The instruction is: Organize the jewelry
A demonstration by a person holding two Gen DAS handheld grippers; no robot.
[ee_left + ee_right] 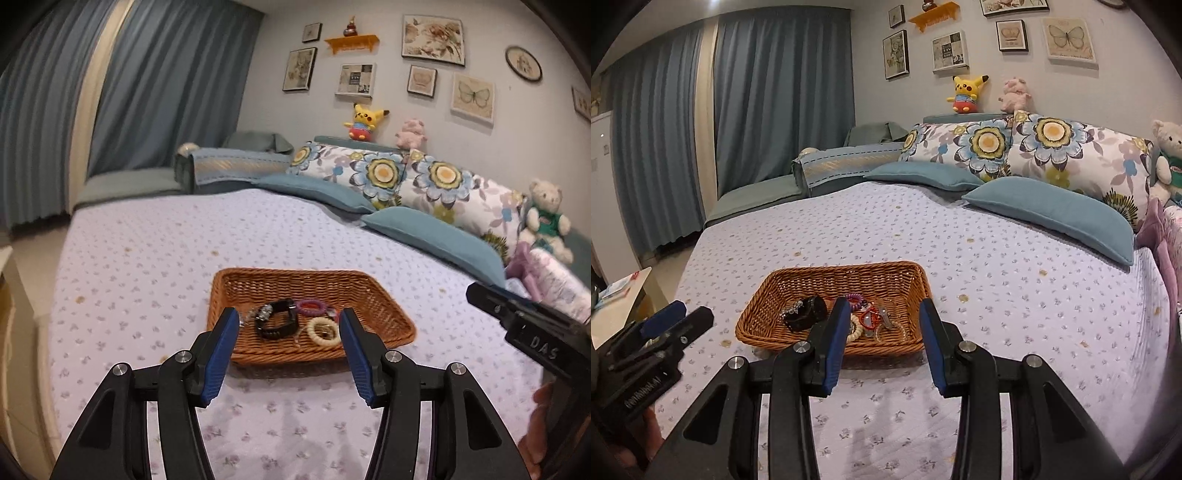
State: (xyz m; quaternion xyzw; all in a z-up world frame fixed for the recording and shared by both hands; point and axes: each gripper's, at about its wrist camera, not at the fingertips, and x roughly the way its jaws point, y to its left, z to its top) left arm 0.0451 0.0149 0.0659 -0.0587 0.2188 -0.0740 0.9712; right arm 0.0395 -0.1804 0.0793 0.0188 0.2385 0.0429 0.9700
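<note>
A shallow wicker basket (384,295) sits on the bed and holds the jewelry. In it lie a black bracelet (277,324), a purple beaded bracelet (312,306) and a cream ring bracelet (323,331). The basket also shows in the right wrist view (768,288), with the black bracelet (807,314), a red bracelet (868,318) and a purple one (854,301). My left gripper (288,317) is open and empty, held above the basket's near edge. My right gripper (884,306) is open and empty, also just short of the basket.
The bed has a pale floral spread (147,251). Teal cushions (436,232) and flowered pillows (424,173) line its far side. A teddy bear (546,218) and folded bedding (557,284) sit at the right. A small table (624,295) stands left of the bed.
</note>
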